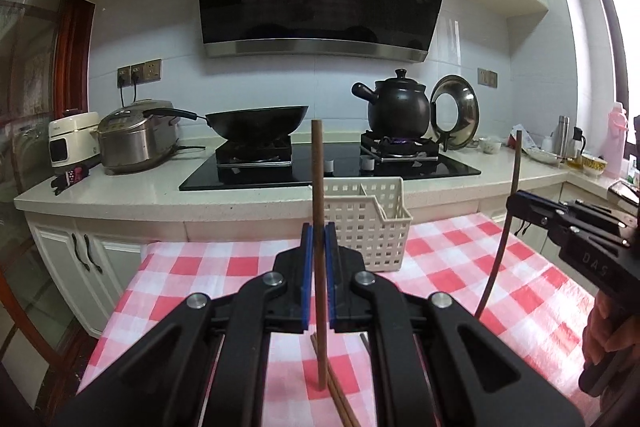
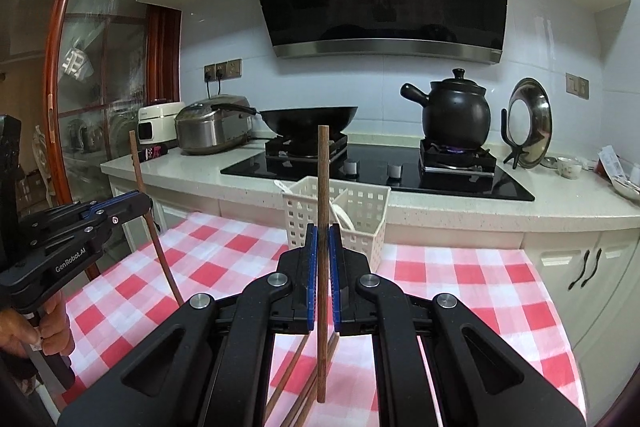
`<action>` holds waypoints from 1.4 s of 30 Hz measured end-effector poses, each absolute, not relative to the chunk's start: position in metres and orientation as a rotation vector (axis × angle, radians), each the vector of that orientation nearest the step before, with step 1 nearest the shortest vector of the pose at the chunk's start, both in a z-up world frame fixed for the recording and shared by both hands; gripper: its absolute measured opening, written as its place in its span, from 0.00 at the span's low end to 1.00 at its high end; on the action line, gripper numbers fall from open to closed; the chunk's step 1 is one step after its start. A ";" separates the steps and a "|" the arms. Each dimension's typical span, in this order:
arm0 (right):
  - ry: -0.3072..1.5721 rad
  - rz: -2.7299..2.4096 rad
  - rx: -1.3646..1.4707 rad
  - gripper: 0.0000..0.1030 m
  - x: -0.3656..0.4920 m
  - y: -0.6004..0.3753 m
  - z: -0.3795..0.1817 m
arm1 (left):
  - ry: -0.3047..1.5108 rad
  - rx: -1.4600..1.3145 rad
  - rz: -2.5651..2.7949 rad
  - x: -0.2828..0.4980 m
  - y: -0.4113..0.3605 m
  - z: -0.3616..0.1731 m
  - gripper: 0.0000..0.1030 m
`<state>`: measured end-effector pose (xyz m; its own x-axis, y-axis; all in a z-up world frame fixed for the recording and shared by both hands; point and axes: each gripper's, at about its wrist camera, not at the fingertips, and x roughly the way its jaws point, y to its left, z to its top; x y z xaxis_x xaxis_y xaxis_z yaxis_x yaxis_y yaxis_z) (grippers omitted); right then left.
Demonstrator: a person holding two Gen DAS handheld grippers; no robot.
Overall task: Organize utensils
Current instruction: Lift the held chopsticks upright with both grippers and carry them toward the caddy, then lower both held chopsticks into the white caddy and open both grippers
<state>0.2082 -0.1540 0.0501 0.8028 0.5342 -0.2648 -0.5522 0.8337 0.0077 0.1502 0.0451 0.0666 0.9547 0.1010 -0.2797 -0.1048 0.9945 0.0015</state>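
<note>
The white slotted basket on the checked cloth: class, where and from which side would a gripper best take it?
Grip the white slotted basket by its thin top rim, coming from above. It stands upright and open-topped, so one jaw can go inside the wall and one outside; the body looks too wide to span.

Wooden matt chopstick; white plastic basket; checked cloth
</note>
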 end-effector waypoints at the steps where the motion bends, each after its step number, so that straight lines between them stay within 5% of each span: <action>1: 0.256 0.581 -0.074 0.06 0.212 -0.153 0.052 | 0.282 -0.017 0.100 0.154 0.047 0.069 0.06; 42: 0.169 0.610 -0.009 0.06 0.410 -0.111 0.131 | 0.170 -0.073 -0.028 0.372 0.069 0.190 0.06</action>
